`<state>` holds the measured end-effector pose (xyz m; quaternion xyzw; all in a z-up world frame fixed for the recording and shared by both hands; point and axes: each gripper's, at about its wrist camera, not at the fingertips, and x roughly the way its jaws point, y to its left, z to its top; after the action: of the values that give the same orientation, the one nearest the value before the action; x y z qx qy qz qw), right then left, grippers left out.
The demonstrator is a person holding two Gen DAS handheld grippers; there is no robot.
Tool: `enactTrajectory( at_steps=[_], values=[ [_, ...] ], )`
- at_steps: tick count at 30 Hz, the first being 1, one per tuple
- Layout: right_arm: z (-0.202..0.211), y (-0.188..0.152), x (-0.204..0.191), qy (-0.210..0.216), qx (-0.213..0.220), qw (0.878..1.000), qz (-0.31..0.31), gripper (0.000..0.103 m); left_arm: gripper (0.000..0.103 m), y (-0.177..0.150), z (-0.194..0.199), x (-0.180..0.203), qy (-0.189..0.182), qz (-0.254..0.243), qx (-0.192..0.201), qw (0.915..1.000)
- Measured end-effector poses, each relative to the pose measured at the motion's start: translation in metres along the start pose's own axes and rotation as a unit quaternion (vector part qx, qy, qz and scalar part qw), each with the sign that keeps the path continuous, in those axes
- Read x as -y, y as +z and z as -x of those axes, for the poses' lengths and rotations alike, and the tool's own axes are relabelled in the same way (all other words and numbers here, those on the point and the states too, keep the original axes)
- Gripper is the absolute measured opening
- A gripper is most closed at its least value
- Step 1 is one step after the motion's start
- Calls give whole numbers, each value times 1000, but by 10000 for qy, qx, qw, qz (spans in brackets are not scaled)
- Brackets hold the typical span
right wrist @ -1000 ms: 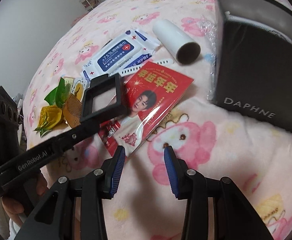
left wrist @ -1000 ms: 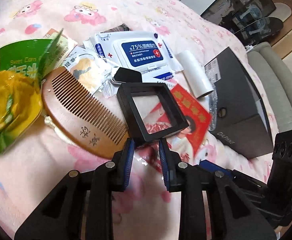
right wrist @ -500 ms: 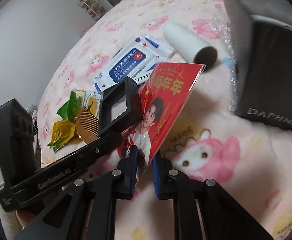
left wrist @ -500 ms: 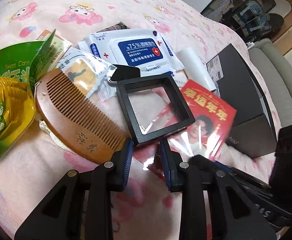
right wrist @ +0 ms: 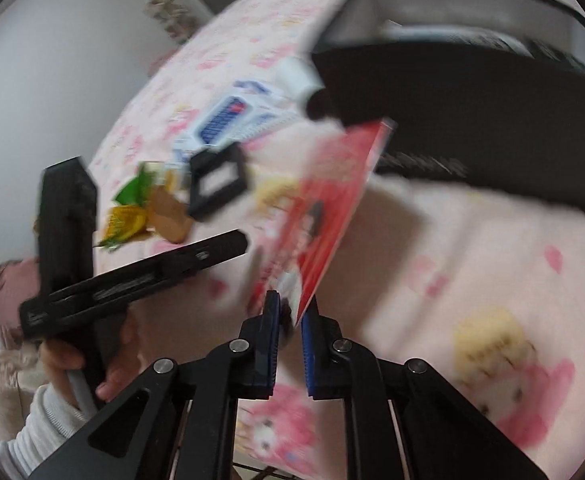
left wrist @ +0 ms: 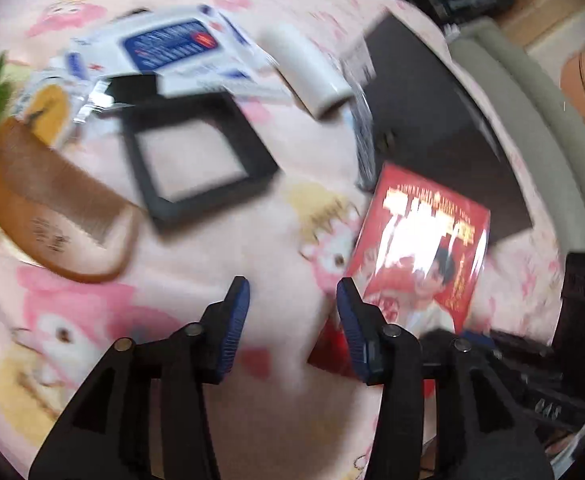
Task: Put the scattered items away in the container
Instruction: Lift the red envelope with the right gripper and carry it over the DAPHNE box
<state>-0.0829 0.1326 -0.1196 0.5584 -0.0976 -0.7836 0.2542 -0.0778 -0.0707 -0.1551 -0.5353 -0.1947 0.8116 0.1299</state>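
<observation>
Red packet (right wrist: pixel 324 216) is pinched by its lower corner in the right gripper (right wrist: pixel 290 320), lifted off the pink blanket (right wrist: pixel 472 280) and tilted up toward the black box (right wrist: pixel 472 120). Left gripper (left wrist: pixel 292 312) hangs with jaws opening, nothing between them. Farther off lie the black frame (left wrist: pixel 200 160), comb (left wrist: pixel 56 208), wipes (left wrist: pixel 168 46) and white roll (left wrist: pixel 308 68).

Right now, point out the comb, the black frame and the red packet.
comb (left wrist: pixel 52 216), left wrist view, middle of its wooden body.
black frame (left wrist: pixel 264 168), left wrist view, its right corner.
red packet (right wrist: pixel 332 200), right wrist view, its red face.
</observation>
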Motion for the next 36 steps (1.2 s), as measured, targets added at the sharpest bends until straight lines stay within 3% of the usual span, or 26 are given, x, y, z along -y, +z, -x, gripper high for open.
enactTrajectory(
  at_steps=[3,9,13,17,22,26,28,30,36],
  values=[
    [0,-2,17,-255,-24,9992,-295,16,46,-2,-3,11,-37,-164,-21,9999],
    [2,0,21,-605,57,9978,-264,18,49,-2,-9,17,-116,-170,-147,9997],
    [-1,0,26,-649,40,9974,-323,18,49,-6,-13,27,-753,-322,-494,9954],
    [-1,3,29,-765,78,9966,-288,18,49,-7,-11,34,-554,-449,-404,9966],
    [-12,5,35,-696,62,9970,-335,21,49,7,-26,26,-413,-82,-429,9982],
    [-12,5,34,-568,174,9979,-270,21,60,1,-28,41,-345,-282,-455,9980],
    [-8,4,35,-508,208,9980,-312,20,57,-2,-25,47,-380,-305,-449,9978],
    [-3,3,38,-360,258,9985,-313,19,47,-7,-22,52,-443,-306,-476,9974],
    [15,-5,36,-390,415,9984,-59,19,41,-19,-15,81,-268,-421,-427,9978]
  ],
)
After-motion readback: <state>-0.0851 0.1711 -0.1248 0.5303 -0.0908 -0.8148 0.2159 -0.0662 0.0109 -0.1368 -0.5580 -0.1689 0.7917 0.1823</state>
